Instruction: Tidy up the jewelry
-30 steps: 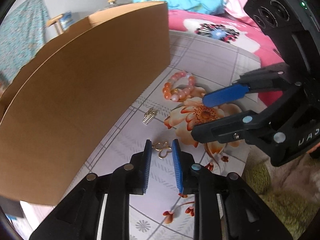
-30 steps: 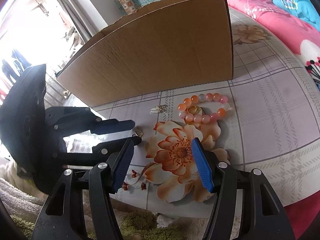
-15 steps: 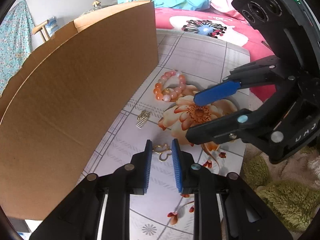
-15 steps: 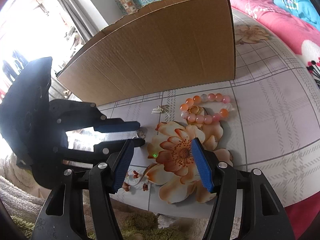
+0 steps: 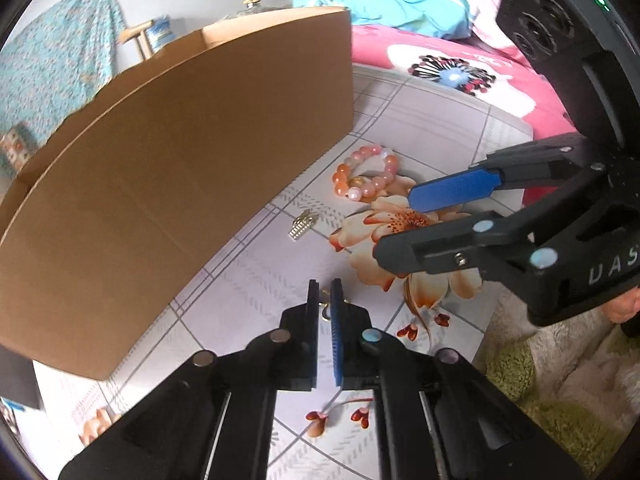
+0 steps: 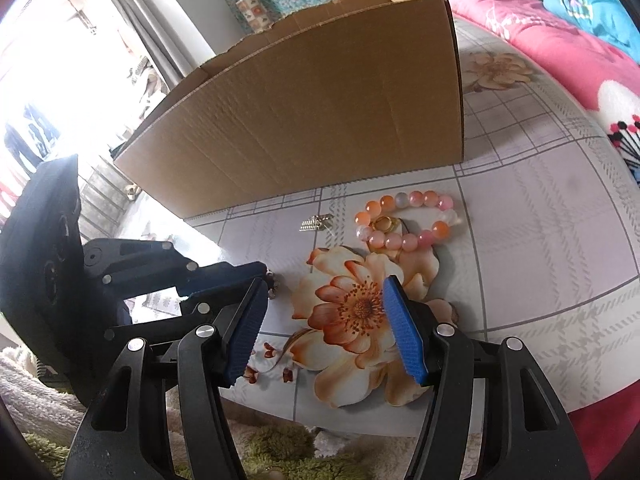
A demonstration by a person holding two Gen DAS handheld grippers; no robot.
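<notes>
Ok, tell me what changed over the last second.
The left gripper closed its jaws on the small gold charm, which had lain loose between them. The right gripper stayed open and empty; the bead bracelet, silver clasp and cardboard box did not move.

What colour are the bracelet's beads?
Pink, orange and whitish beads on the bracelet; clearest in the right wrist view.

A small gold pendant (image 5: 326,307) sat pinched between blue pads, mostly hidden. A silvery ridged clasp piece (image 5: 302,227) lay flat near the cardboard wall. Beyond it, a pink-and-orange bead bracelet (image 6: 404,222) lay looped (a gold ring (image 6: 385,224) inside it).
</notes>
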